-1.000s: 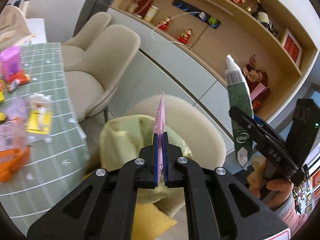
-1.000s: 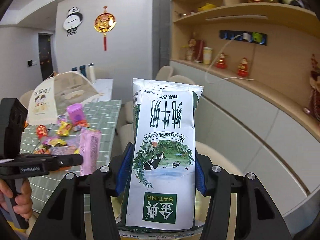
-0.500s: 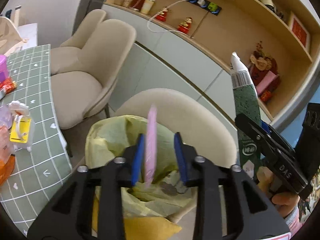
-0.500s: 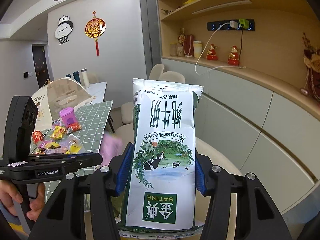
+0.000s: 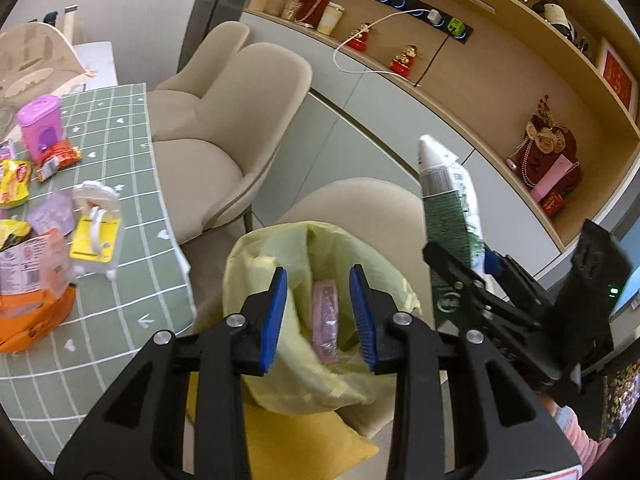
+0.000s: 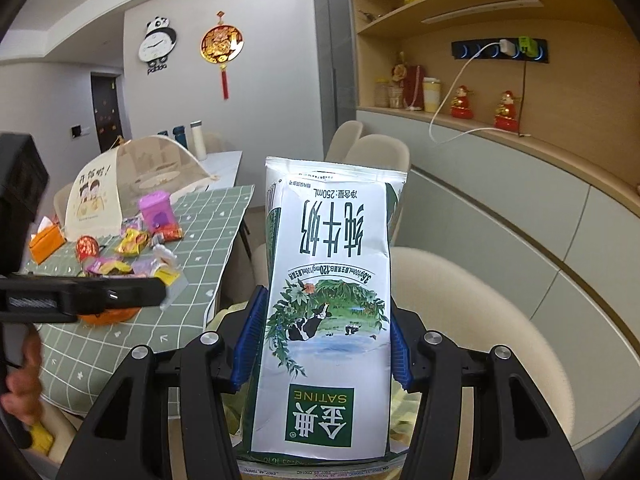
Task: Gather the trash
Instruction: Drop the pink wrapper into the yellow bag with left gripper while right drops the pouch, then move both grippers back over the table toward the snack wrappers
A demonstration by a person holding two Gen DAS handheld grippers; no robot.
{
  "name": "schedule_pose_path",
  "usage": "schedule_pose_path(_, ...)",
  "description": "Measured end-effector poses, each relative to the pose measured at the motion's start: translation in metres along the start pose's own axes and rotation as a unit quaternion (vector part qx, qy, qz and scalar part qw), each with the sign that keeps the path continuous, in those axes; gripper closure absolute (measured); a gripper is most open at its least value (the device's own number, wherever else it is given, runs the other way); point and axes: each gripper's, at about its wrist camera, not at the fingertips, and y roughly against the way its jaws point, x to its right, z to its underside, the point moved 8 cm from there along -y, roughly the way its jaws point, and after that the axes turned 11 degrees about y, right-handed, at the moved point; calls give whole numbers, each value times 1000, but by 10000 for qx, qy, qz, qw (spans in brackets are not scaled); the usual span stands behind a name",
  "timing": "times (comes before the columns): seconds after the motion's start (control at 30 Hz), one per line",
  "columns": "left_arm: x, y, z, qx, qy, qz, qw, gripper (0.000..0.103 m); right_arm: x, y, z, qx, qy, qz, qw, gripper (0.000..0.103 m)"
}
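The left gripper [image 5: 318, 314] hung spread over the yellow bag's [image 5: 256, 256] mouth, pink wrapper [image 5: 327, 326] inside. The right gripper [image 6: 322, 344] pinched the milk carton [image 6: 328, 300] upright, just beside the bag's right rim.

left wrist view down into bag [image 5: 276, 264], right level, both show table [image 6: 208, 236]

Grey walls [image 6: 280, 80], panda clock [image 6: 158, 46], beige chairs [image 5: 224, 120], wooden shelving [image 6: 500, 12] — green-checked table [image 5: 120, 240].
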Motion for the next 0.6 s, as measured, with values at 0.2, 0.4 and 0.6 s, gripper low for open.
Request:
schedule_pose_path(0.2,-16,18,5,88,146,-134,9998,73,-8,-17,10,-75,43,-121,9999,52)
schedule_pose_path(0.4,-33,26,5,125,341,-238,9991,73,-10,-23,17,-163,-37,5,9999,42)
schedule_pose_path(0.6,-47,34,9,178,403,-344,9984,72,-19,-19,16,-157,-39,-111,9998,42)
